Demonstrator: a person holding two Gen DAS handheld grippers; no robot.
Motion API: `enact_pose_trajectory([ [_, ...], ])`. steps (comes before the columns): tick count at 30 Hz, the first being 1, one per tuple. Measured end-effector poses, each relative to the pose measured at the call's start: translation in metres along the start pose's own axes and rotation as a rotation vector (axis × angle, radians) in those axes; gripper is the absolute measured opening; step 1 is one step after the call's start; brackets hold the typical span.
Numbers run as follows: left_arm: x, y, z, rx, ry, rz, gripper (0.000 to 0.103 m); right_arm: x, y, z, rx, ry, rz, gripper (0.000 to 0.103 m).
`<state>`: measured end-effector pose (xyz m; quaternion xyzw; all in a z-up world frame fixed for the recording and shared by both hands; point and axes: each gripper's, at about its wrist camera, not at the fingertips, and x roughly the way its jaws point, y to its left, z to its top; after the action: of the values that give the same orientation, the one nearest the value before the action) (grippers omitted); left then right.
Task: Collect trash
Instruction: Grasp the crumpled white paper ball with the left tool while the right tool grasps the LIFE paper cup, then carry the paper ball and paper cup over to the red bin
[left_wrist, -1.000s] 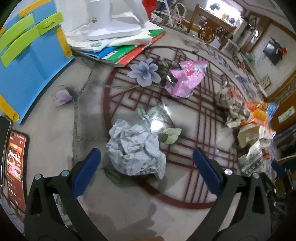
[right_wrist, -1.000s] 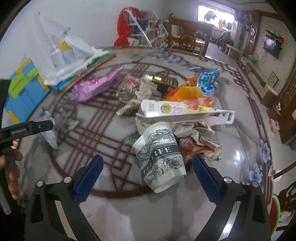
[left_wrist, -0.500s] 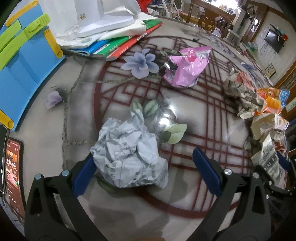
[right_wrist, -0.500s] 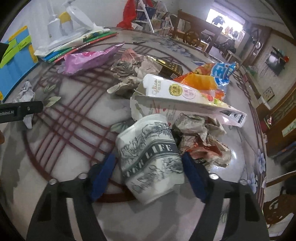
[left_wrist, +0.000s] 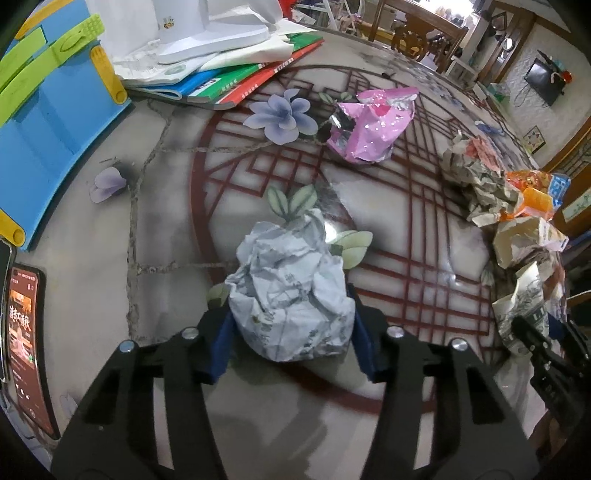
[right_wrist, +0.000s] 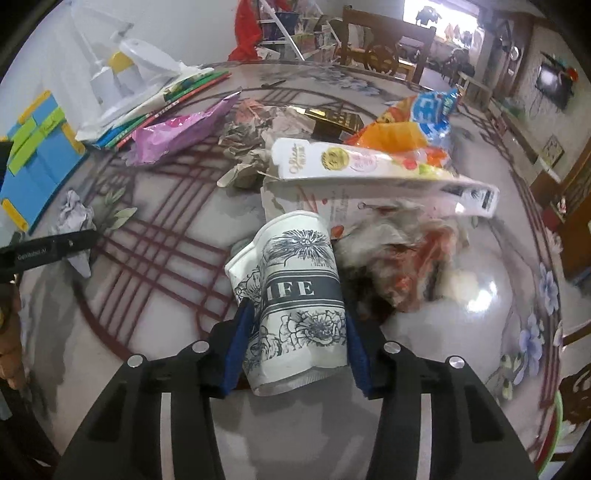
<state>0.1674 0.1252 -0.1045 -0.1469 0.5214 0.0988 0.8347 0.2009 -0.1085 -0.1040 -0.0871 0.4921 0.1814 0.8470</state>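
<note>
A crumpled white paper ball (left_wrist: 291, 288) lies on the patterned marble table (left_wrist: 399, 229). My left gripper (left_wrist: 291, 343) is closing on it, both blue pads pressing its sides. In the right wrist view a flower-printed paper cup (right_wrist: 299, 280) lies on its side, squashed. My right gripper (right_wrist: 297, 347) is closing on the cup, pads against its walls. The same cup (left_wrist: 524, 306) shows at the right edge of the left wrist view. A pink foil wrapper (left_wrist: 369, 125) lies further back.
Behind the cup sits a trash pile: a white carton (right_wrist: 369, 166), an orange snack bag (right_wrist: 406, 125), crumpled brown paper (right_wrist: 399, 258). A phone (left_wrist: 24, 332), a blue folder (left_wrist: 48, 122), stacked books (left_wrist: 236, 77) and a white lamp base (left_wrist: 207, 37) occupy the left side.
Both grippers' jaws went from wide apart to pressed on their objects: the left onto the paper ball, the right onto the cup, which is now squashed. The right gripper came down slightly.
</note>
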Motion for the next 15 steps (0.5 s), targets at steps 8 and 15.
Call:
enact_pose_trajectory([
  [8, -0.026, 0.0, -0.006, -0.009, -0.047, -0.059, 0.048, -0.024, -0.006, -0.006, 0.042, -0.033, 0.022, 0.044],
  [15, -0.053, -0.025, -0.02, 0.101, -0.107, -0.081, 0.048, -0.057, -0.015, -0.014, 0.085, -0.085, 0.047, 0.044],
])
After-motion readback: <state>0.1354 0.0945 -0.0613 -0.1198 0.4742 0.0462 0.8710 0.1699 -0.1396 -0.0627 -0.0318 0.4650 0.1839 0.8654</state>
